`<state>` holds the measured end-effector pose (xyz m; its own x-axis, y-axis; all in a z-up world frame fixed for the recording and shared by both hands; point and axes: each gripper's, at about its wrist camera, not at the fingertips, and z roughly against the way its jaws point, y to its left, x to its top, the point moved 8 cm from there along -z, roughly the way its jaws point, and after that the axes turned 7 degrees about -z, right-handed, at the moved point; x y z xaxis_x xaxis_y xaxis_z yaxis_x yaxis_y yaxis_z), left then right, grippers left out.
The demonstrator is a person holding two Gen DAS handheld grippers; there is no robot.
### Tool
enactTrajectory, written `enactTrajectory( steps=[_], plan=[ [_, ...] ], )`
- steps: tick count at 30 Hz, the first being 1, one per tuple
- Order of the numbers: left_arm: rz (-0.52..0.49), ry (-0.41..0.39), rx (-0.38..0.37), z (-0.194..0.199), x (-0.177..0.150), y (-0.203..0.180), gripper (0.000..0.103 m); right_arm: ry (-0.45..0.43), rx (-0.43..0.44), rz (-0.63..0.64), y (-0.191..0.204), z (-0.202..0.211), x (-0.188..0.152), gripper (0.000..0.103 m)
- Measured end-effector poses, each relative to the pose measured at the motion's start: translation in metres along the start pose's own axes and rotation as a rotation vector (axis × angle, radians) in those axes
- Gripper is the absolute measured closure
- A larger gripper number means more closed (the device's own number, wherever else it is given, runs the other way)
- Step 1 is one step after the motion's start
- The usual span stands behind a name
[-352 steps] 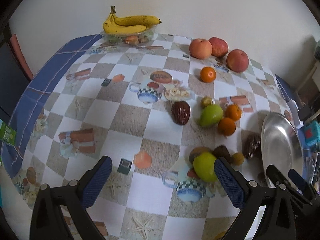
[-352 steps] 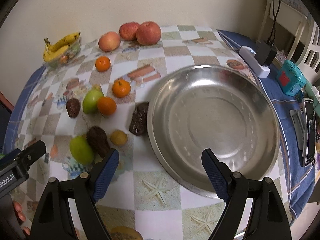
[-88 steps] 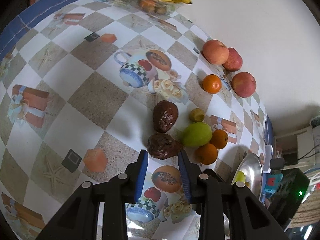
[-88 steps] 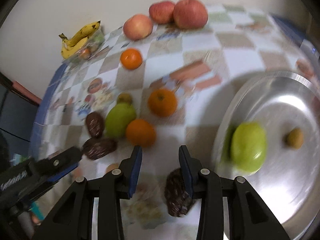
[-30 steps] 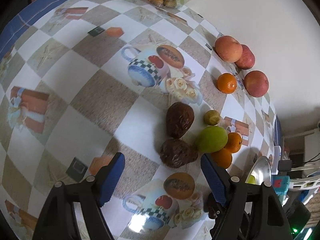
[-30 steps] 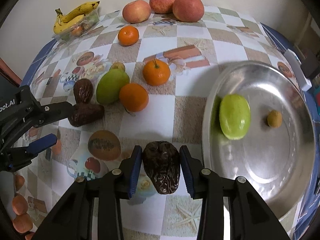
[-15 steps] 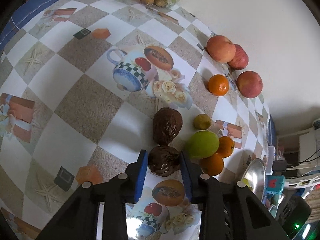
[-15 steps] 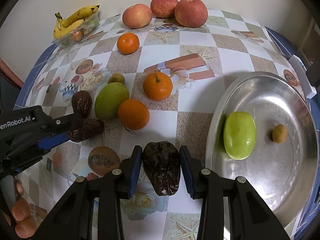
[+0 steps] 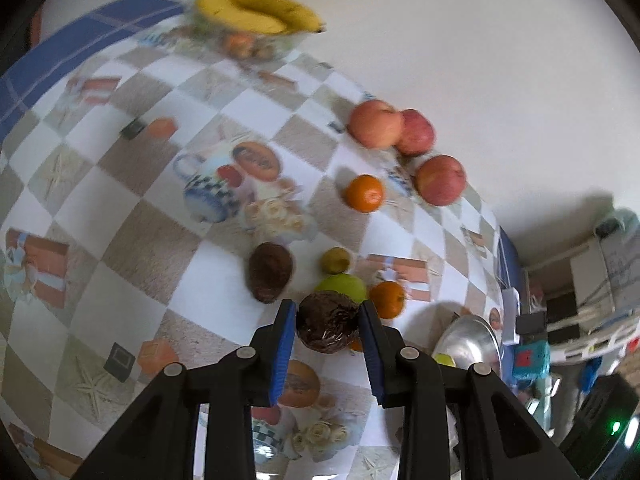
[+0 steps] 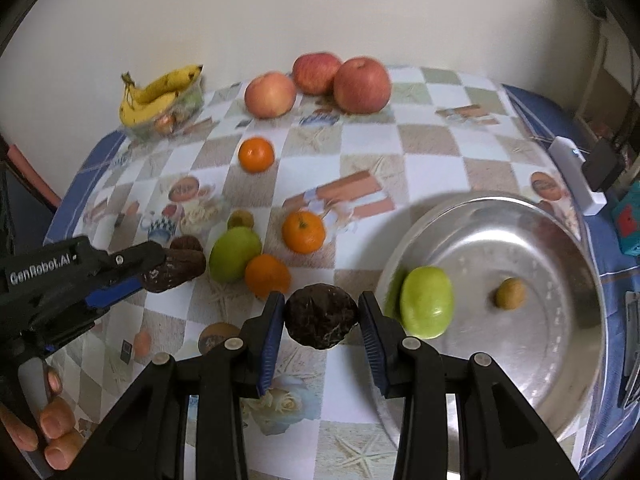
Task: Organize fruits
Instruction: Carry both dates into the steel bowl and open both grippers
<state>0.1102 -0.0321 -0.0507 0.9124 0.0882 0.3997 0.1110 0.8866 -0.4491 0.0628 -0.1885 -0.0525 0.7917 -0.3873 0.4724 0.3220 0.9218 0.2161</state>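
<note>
Both claws have lifted off the cloth since half a second ago: the left gripper [image 9: 327,322] is clamped on a dark wrinkled fruit [image 9: 328,327], the right gripper [image 10: 322,320] pinches another dark fruit [image 10: 321,322]. Beyond them a checked tablecloth [image 10: 420,140] carries oranges [image 10: 303,231], a green pear [image 10: 234,254], apples [image 10: 362,85] and bananas [image 10: 158,94]. To the right, a steel bowl [image 10: 540,380] holds a green fruit [image 10: 427,307], against a plain pale wall [image 10: 320,12]

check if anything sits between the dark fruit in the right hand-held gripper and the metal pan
Nothing visible does. The dark fruit, clamped in the right hand-held gripper, sits just left of the metal pan, with only bare tablecloth between them.
</note>
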Motion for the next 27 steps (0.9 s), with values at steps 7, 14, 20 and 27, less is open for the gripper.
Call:
enactTrajectory(
  steps=[7,14,20,27],
  plan=[
    [-0.187,0.023,-0.041,-0.01,-0.022,-0.062,0.069,-0.054,-0.141,-0.097,-0.063,0.023,0.009,0.063],
    [-0.387,0.064,-0.066,-0.032,-0.064,-0.123,0.069,-0.07,-0.245,-0.189,-0.118,0.035,0.008,0.063],
    [-0.502,0.08,-0.043,-0.047,-0.087,-0.147,0.069,-0.036,-0.281,-0.202,-0.137,0.028,0.003,0.063],
    [-0.482,0.124,-0.045,-0.062,-0.095,-0.141,0.069,0.021,-0.245,-0.247,-0.146,0.011,-0.01,0.063]
  ],
)
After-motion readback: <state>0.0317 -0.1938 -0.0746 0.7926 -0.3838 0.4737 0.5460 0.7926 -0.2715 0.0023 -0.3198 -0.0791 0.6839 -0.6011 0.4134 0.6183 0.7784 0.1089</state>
